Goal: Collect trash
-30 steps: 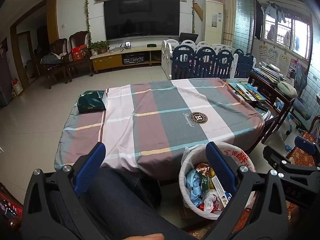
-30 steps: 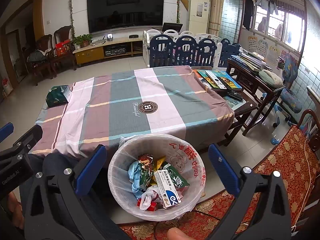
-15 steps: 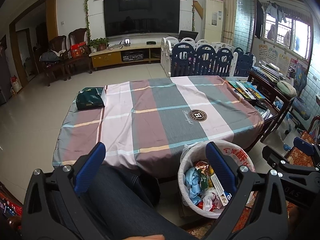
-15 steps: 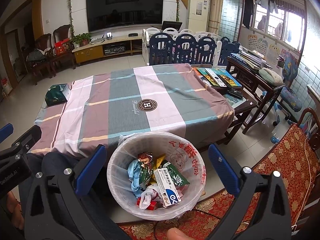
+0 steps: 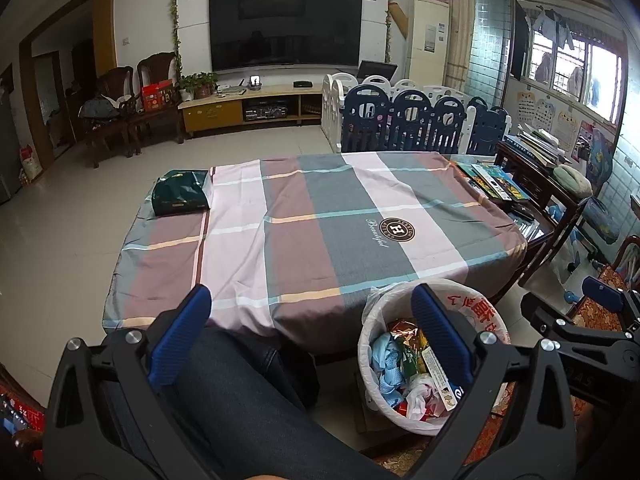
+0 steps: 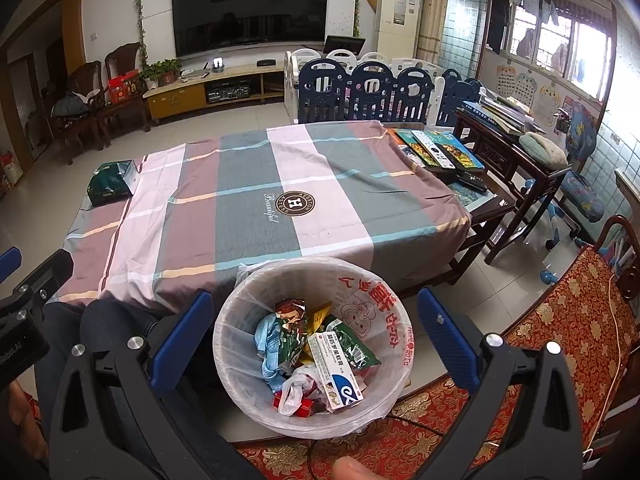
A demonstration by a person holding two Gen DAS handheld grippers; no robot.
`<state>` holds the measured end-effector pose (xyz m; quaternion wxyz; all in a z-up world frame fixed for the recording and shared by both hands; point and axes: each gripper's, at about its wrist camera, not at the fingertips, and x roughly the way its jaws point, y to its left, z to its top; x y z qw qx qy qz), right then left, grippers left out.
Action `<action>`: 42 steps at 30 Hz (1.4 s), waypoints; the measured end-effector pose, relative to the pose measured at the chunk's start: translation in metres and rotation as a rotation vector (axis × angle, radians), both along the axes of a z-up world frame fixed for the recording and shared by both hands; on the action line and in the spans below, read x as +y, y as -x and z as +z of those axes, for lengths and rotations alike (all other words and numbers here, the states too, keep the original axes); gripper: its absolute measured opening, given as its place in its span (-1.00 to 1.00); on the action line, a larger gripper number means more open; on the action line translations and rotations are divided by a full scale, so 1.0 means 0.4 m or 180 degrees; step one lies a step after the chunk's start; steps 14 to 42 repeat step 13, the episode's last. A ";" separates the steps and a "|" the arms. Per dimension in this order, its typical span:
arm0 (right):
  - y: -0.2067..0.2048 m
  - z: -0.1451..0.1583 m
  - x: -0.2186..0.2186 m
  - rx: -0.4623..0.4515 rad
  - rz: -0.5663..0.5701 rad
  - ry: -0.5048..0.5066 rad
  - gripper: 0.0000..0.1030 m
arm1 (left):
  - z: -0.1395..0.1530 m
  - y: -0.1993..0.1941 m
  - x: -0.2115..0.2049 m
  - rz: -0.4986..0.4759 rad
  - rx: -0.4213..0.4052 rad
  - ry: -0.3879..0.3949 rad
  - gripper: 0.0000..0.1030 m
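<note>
I hold my left gripper (image 5: 308,340) and right gripper (image 6: 314,340) spread wide and empty above the near floor, where the bin (image 6: 362,284) holds wrappers (image 6: 304,344) beside the table (image 6: 256,200).

Bin below the right gripper, table ahead

The trash bin (image 6: 316,364) sits between the right gripper's (image 6: 316,336) spread fingers, wrappers (image 6: 294,328) and a box (image 6: 334,372) inside it. The table (image 6: 256,204) lies just beyond; a packet (image 6: 110,187) rests on its far left corner, books (image 6: 436,148) at its far right.
</note>
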<state>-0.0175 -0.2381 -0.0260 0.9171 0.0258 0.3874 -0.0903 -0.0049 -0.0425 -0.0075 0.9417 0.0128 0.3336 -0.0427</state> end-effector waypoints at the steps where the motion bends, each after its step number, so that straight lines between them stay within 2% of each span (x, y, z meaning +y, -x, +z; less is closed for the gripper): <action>1: -0.002 -0.002 0.000 0.0013 0.0007 -0.0016 0.93 | -0.001 0.000 0.004 0.0009 -0.0004 0.0010 0.94; 7: -0.005 -0.002 -0.008 0.0009 -0.0013 -0.0103 0.93 | -0.007 -0.012 0.006 -0.0025 0.0009 -0.0049 0.94; 9: 0.009 0.036 -0.018 -0.0227 0.0034 -0.0388 0.93 | -0.019 -0.026 0.007 -0.0041 -0.0008 -0.0189 0.94; 10: 0.026 0.068 -0.014 -0.0448 0.0128 -0.0536 0.93 | -0.030 -0.037 0.012 0.0002 -0.0019 -0.0271 0.94; 12: 0.063 0.136 0.024 -0.0893 0.0511 -0.0721 0.93 | -0.063 -0.076 0.027 0.0069 0.0069 -0.0383 0.94; 13: 0.081 0.169 0.064 -0.1079 0.0855 -0.0791 0.93 | -0.084 -0.099 0.031 0.0051 0.0143 -0.0411 0.94; 42: 0.081 0.169 0.064 -0.1079 0.0855 -0.0791 0.93 | -0.084 -0.099 0.031 0.0051 0.0143 -0.0411 0.94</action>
